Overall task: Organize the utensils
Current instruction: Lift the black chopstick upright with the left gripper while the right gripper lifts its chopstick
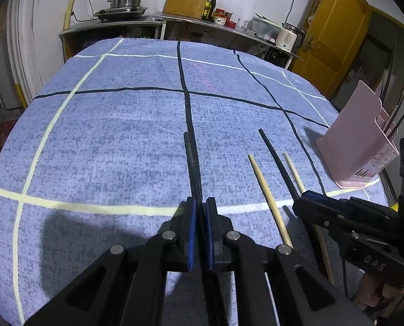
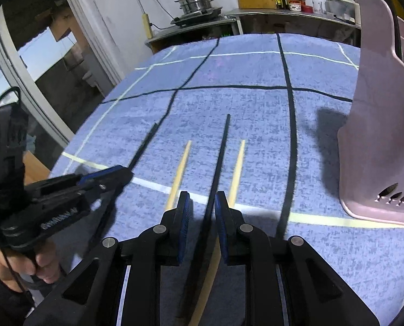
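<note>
Chopsticks lie in a row on the blue-clothed tabletop [image 1: 106, 135], running away from the person. In the left wrist view, the left claw [image 1: 201, 209] is drawn narrow on a black chopstick [image 1: 192, 163], pads touching both sides. To its right lie a pale wooden chopstick [image 1: 267, 198], a second black chopstick [image 1: 276, 160] and another wooden one [image 1: 293, 171]. The right claw [image 1: 301, 198] sits at that second black stick. The pink utensil holder [image 1: 359, 135] stands at the far right, dark sticks already upright inside.

In the right wrist view, the right claw [image 2: 202, 206] straddles the second black chopstick [image 2: 221, 157]; the stick rests against the right-hand pad, with a gap at the left pad, so no firm grip yet. The utensil holder [image 2: 378, 135] stands near, to the right.

Judgement: pickup stage, both black sticks addressed. Next move calls for finishing the right-hand closure, then lifting, tilting each stick upright and lowering it into the holder.
</note>
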Demonstrator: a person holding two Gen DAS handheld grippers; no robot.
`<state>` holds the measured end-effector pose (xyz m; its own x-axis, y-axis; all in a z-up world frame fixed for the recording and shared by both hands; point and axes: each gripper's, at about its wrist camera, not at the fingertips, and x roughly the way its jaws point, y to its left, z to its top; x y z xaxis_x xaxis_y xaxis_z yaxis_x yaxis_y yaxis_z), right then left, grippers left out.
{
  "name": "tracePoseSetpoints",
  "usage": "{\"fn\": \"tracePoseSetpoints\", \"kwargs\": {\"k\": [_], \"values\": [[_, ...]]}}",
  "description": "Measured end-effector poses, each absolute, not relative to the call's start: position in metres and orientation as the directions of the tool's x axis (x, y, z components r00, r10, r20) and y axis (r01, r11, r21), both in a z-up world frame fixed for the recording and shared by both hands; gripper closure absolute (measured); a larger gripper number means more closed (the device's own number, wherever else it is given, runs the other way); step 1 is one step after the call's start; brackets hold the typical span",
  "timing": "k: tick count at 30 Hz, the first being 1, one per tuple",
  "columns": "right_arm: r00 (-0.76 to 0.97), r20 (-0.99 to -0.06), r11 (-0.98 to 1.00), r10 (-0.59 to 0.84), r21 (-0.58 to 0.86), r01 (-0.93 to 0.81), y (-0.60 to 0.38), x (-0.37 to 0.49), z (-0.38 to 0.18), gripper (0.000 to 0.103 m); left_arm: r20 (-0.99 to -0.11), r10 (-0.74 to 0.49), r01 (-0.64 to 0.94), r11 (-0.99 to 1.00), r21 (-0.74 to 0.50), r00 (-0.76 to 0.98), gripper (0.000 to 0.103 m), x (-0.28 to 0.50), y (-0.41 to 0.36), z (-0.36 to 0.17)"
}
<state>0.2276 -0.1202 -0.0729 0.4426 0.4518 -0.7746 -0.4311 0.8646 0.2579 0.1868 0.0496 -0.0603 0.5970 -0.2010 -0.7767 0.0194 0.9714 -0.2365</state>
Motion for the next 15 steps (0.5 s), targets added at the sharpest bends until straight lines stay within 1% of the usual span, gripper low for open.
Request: {"fn": "tracePoseSetpoints", "kwargs": {"k": [7, 15], "values": [[0.456, -0.787, 0.881, 0.415, 0.223, -0.417, -0.117, 0.233, -0.071, 0.084, -0.784, -0.211, 0.012, 0.968, -0.252, 0.584, 0.095, 0.193, 0.052, -0.059], [0.476, -0.797, 0.896, 0.372, 0.174, -0.409, -0.103, 0.249, -0.072, 0.084, -0.802, -0.204, 0.028, 0.973, -0.228, 0.562, 0.095, 0.210, 0.050, -0.057]]}}
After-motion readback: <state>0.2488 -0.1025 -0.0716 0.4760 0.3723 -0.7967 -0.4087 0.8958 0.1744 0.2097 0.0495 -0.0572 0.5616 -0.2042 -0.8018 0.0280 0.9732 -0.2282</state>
